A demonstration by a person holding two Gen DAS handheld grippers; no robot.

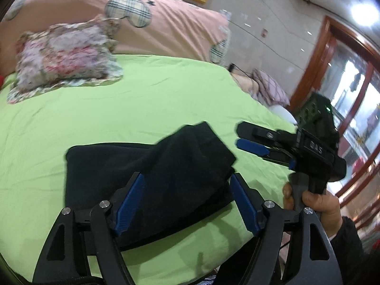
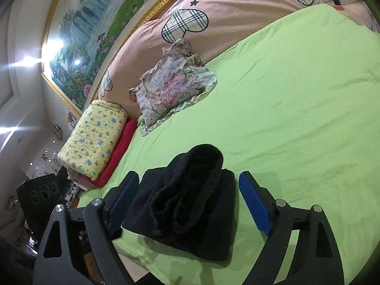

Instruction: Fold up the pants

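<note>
Blue-padded fingers [image 1: 129,204] of the left gripper [image 1: 187,204] stand spread wide, empty, above the black pants [image 1: 147,185] — a thick folded bundle lying on the green bed sheet [image 1: 142,109], well short of the floral pillow [image 1: 64,57]. The right gripper [image 2: 188,204], its fingers likewise parted and holding nothing, frames the bundle's rolled upper end. That loose top flap looks unsettled; pressing it flat and squaring its edges with the layer beneath would likely finish the fold neatly.
</note>
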